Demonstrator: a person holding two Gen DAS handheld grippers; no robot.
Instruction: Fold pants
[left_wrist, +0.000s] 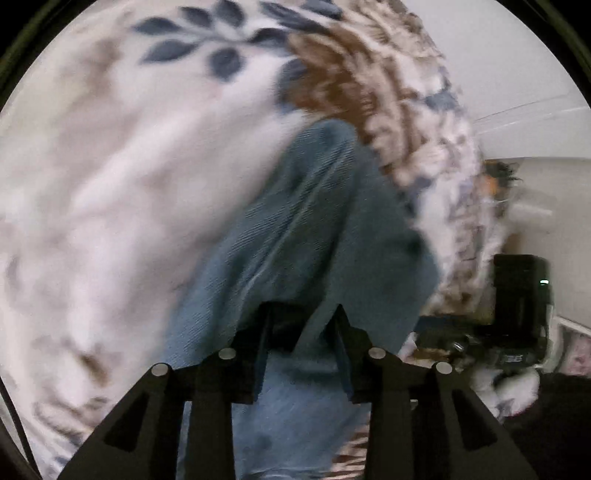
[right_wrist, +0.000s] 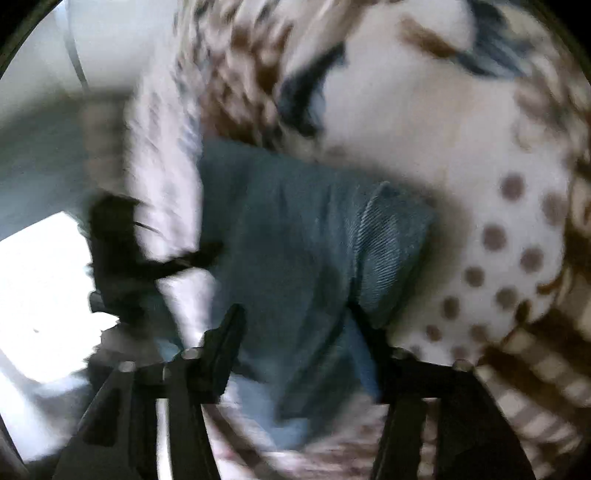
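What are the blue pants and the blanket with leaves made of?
The blue pants look like denim or a similar sturdy cotton: fine diagonal ribbing shows in the weave, with a matte, slightly faded finish. The blanket looks like soft plush fleece, judging by its fuzzy surface and printed leaves, though blur makes that less certain.

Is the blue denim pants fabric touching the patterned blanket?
Touching: left wrist view shows the blue denim pants lying flat on the patterned blanket.

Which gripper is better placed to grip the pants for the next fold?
Probably left. A ridge of the pants runs straight between the fingers of the left gripper. At the right gripper, blur hides how the cloth sits.
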